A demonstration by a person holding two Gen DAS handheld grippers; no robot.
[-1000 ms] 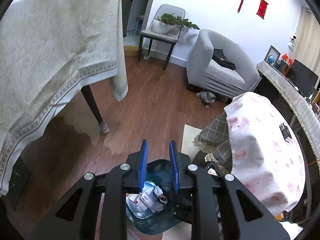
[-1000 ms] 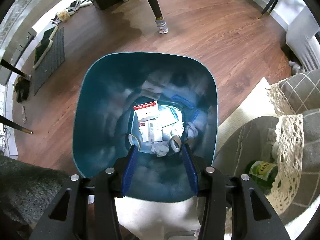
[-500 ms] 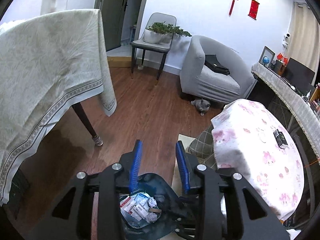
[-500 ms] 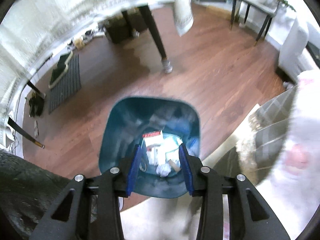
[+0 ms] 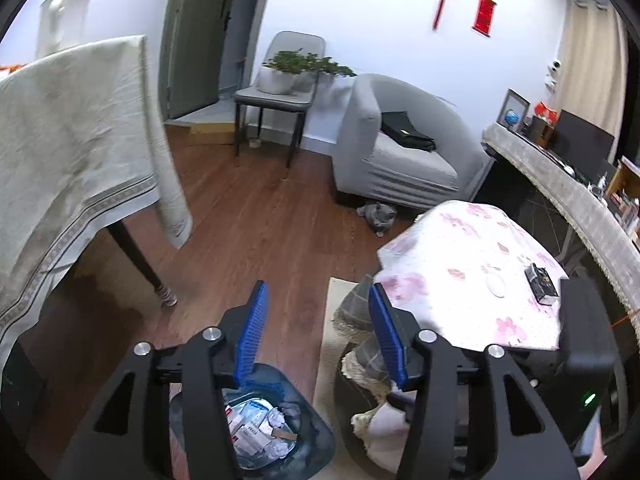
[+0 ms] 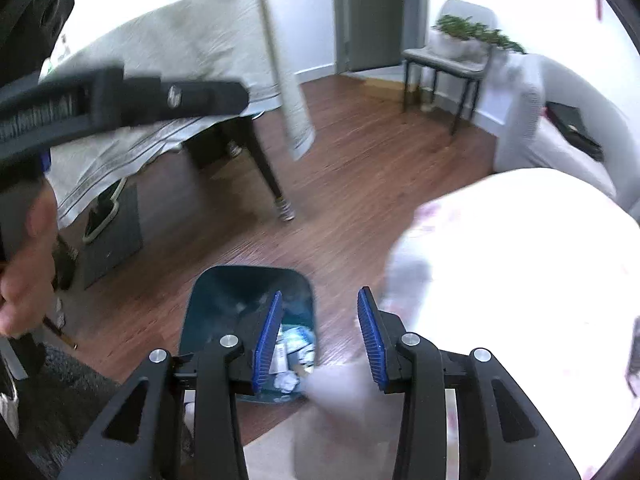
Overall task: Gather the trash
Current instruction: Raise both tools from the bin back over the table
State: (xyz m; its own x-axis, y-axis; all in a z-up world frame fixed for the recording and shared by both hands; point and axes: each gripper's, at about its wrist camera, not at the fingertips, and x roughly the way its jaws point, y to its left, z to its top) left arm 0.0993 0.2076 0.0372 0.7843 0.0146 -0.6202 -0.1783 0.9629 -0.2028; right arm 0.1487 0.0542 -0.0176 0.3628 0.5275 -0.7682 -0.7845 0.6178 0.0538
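1. Left gripper (image 5: 316,324): I read its jaws as standing well apart and they have just been opening; nothing sits between the blue pads (image 5: 251,332).
2. Right gripper (image 6: 318,334): jaws at a middling gap and just opened a little further, nothing clamped. My right wrist view is smeared, so I note this with some reserve.
3. Trash bin (image 6: 224,300): teal, upright on the wooden floor (image 5: 256,240), below both grippers. In my left wrist view it sits under the left finger, near the bottom edge.
4. Trash (image 5: 256,430) lies at the bottom of the bin: small cartons, crumpled paper, wrappers. I cannot count the pieces.
5. Round table with pink-flowered cloth (image 5: 460,248) stands just right of the bin; a small dark box (image 5: 541,288) lies near that table's right edge.
6. Larger table under a beige cloth (image 5: 72,148) stands to the left, one dark leg showing.
7. Grey cat (image 5: 378,216) on the floor, at the foot of the grey armchair (image 5: 396,148).
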